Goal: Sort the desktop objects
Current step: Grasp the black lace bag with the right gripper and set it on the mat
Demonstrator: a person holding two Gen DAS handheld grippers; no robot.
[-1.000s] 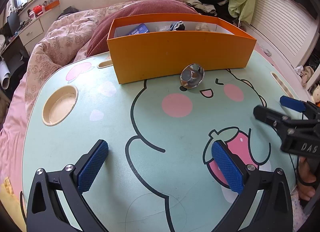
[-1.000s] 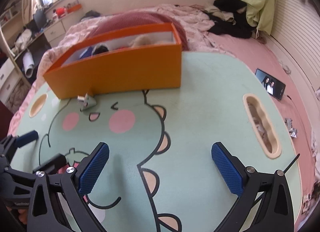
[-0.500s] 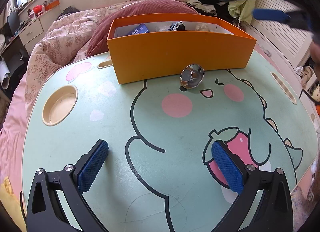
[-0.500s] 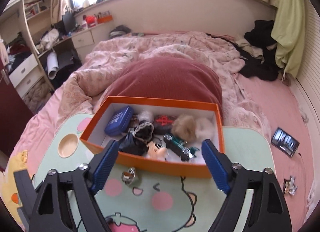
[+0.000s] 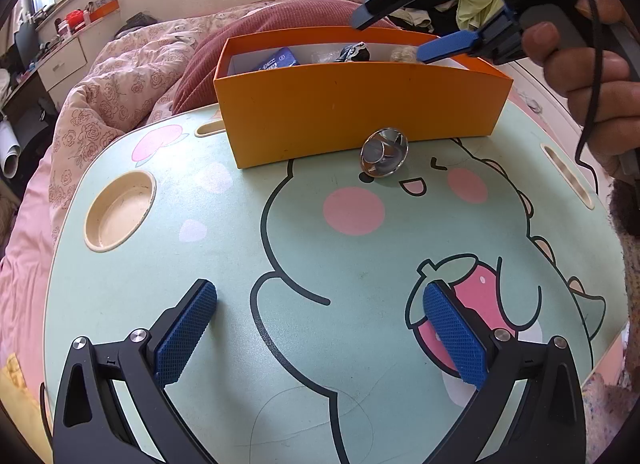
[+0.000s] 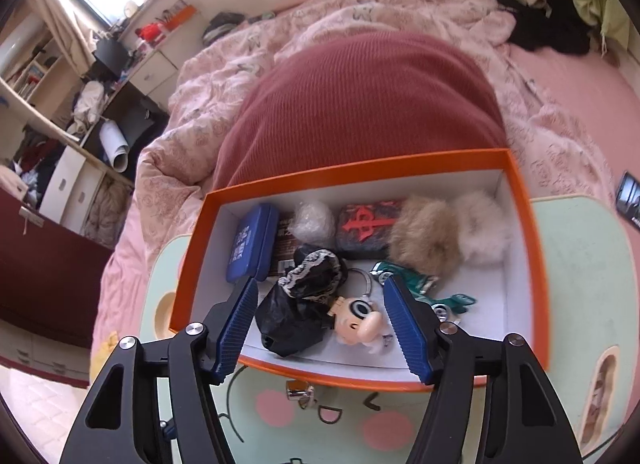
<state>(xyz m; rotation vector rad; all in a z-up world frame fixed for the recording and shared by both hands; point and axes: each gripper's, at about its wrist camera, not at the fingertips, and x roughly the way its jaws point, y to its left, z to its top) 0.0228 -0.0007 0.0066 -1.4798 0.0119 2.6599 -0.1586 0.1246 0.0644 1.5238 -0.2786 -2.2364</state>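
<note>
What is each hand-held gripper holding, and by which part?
Nothing. The left hand-held gripper is open above the table; the right hand-held gripper is open over the orange box.

Left gripper (image 5: 320, 340) low, level, jaws wide apart, empty. Right gripper (image 6: 320, 328) raised, pitched downward, jaws apart, empty.

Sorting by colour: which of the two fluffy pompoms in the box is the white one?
The pompom in the box's far right corner; the tan pompom lies left of it.

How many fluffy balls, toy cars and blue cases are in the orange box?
Fluffy balls: 2 (brown, white)
Toy cars: 1
Blue cases: 1
Total: 4
</note>
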